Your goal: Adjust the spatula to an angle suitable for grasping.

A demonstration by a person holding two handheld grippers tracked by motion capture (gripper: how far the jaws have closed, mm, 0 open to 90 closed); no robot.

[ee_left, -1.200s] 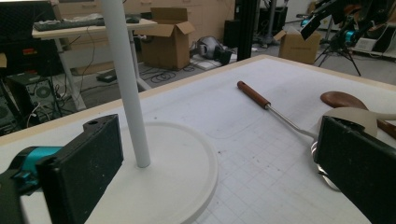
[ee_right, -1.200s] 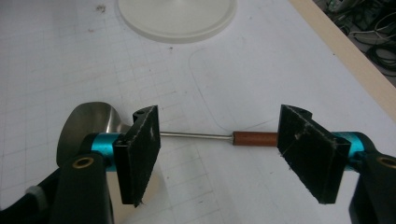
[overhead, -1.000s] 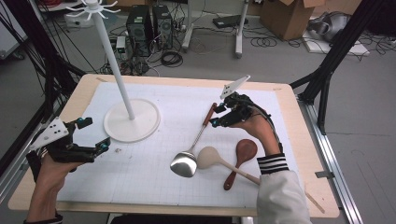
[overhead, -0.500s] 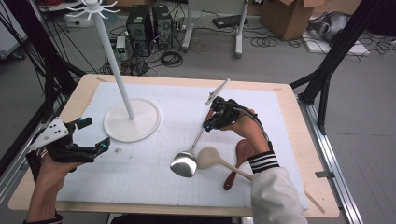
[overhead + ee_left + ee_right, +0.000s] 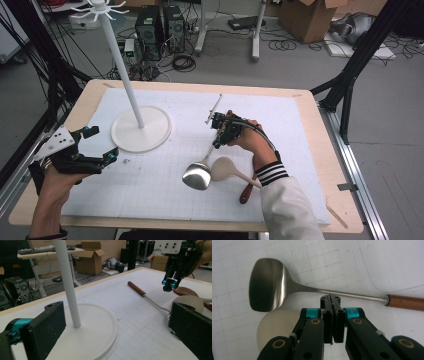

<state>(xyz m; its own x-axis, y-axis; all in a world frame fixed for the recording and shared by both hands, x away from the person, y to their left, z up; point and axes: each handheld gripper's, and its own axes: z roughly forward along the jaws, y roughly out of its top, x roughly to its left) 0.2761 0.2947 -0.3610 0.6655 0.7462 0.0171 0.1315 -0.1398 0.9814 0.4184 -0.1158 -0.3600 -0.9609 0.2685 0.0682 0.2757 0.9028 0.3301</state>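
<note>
The metal spatula [image 5: 200,167] lies mid-table, its long handle running far-right from the near bowl, directly under the right gripper [image 5: 218,138], whose 2 jaws have just closed on nothing; the left gripper [image 5: 102,156] waits wide open, well apart.

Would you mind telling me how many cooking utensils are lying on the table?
3, all near the right gripper: a metal spatula with a wooden handle, a pale spoon touching its blade, and a brown wooden spoon partly hidden under the sleeve.
</note>
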